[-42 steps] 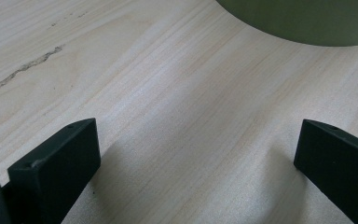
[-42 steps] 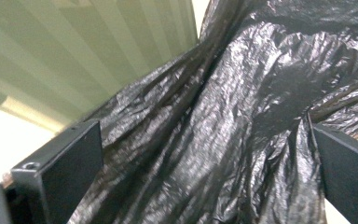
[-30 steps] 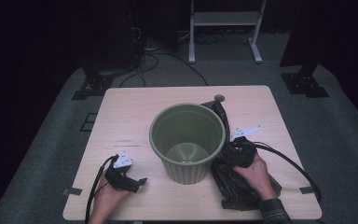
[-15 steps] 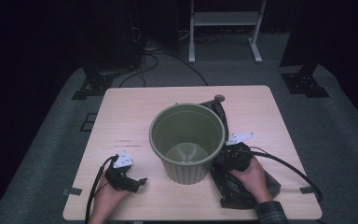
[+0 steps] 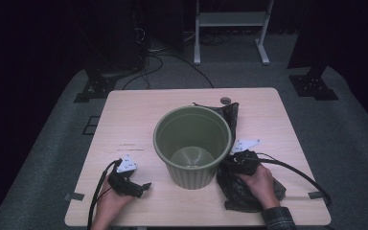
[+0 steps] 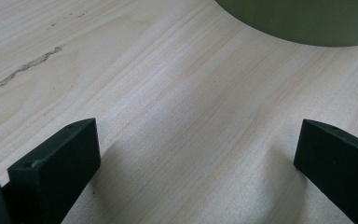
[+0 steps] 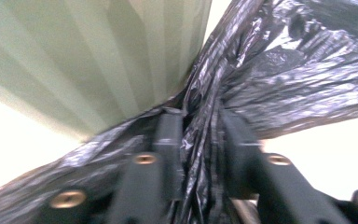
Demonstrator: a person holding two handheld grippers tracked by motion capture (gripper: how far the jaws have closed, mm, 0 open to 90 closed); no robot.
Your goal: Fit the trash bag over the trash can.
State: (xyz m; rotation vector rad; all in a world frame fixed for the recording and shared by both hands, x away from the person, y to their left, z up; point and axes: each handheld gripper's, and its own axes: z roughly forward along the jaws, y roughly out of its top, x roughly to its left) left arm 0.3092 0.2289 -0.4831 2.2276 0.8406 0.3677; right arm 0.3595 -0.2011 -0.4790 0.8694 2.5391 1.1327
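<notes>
Here the right gripper (image 5: 231, 165), low beside the green bin (image 5: 192, 143), has just closed its jaws, pinching a fold of the black bag (image 7: 261, 88) lying against the bin's right side. The left gripper (image 6: 196, 154) rests spread over bare table (image 6: 158, 93).

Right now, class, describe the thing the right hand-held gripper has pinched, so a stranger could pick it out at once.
Start at the pale wooden table and find the green ribbed bin standing at its middle. Just right of it, touching its side, lies a crumpled black plastic bag, with the right hand-held gripper closed on a gathered fold. It is the one soft, shiny, wrinkled thing there.
</notes>
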